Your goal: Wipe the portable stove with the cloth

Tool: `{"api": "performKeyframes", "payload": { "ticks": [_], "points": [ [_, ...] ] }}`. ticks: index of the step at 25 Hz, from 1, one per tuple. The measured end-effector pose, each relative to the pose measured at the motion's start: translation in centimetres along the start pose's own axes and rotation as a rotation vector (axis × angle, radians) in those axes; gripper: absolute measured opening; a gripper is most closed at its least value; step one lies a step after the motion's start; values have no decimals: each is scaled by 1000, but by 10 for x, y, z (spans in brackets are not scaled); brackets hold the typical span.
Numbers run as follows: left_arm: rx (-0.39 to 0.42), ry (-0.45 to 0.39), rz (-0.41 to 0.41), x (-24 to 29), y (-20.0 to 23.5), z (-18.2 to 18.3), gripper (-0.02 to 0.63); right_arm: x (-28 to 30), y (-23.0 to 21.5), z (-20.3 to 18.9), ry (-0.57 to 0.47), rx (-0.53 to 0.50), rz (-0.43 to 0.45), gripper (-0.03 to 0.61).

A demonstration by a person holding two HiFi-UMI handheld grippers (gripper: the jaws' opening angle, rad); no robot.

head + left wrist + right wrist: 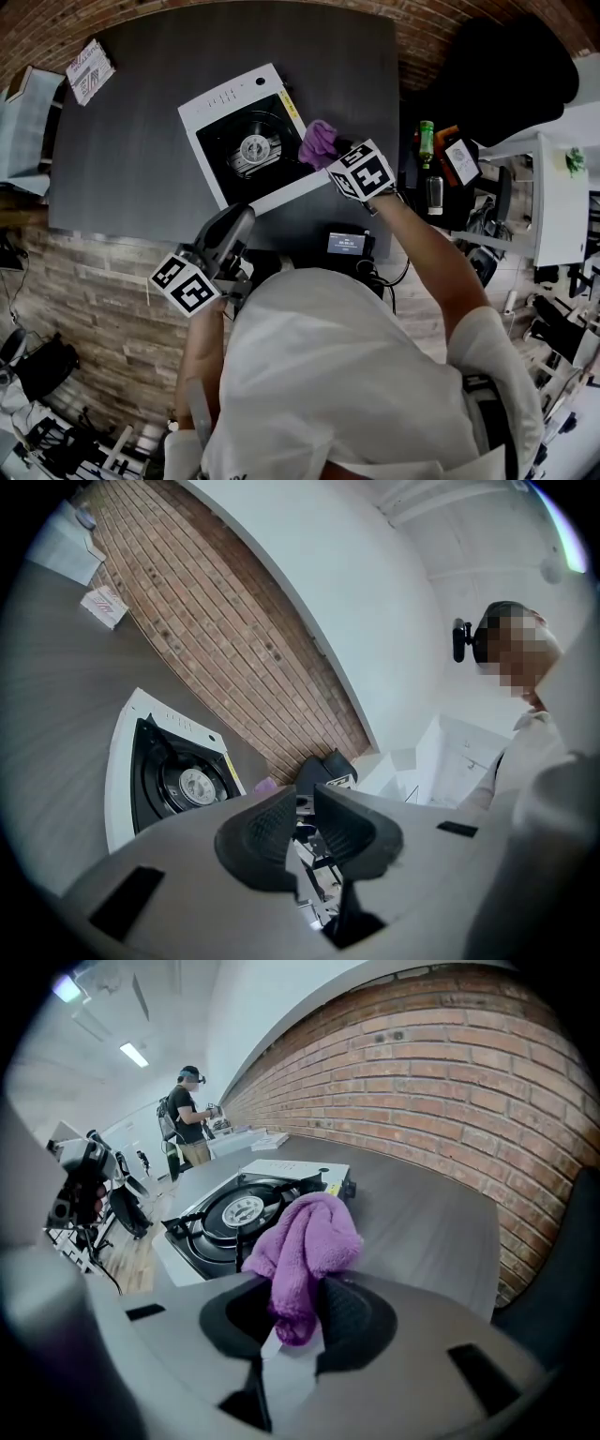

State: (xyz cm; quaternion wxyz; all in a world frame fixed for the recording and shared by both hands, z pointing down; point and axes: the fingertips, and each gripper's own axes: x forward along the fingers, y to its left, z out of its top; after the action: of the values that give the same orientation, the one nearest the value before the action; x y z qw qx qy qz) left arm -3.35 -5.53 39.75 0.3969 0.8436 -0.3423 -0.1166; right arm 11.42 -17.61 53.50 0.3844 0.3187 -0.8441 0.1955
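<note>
My left tongs point(302, 829) sit low and back at the near edge of the table point(131, 131), drawn all but closed on nothing. I judge they are parked there to leave the work to the other hand. Ahead of them and further in lies the portable stove point(214, 111), flat on the table, its white body turned at an angle and its black burner well facing up, well apart from my left tongs.

At the stove's right edge is the purple cloth point(305, 1237), bunched into a soft wad that sticks out past the tips. My right tongs point(298, 1314) clamp its lower fold, so the loose bulk leads and would meet the surface first. From the head view the wad lies over the stove's right rim, beside the burner. I cannot tell whether it is pressing down or just above. The burner well and left side look like ground yet to cover.
</note>
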Motion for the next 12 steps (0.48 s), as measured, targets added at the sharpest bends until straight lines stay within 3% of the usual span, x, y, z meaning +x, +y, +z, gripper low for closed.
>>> {"api": "performKeyframes", "payload": {
  "ticks": [12],
  "points": [
    [-10, -2, 30, -4, -3, -17, 66, -14, 8, -15, -18, 15, 50, 103]
  ]
}}
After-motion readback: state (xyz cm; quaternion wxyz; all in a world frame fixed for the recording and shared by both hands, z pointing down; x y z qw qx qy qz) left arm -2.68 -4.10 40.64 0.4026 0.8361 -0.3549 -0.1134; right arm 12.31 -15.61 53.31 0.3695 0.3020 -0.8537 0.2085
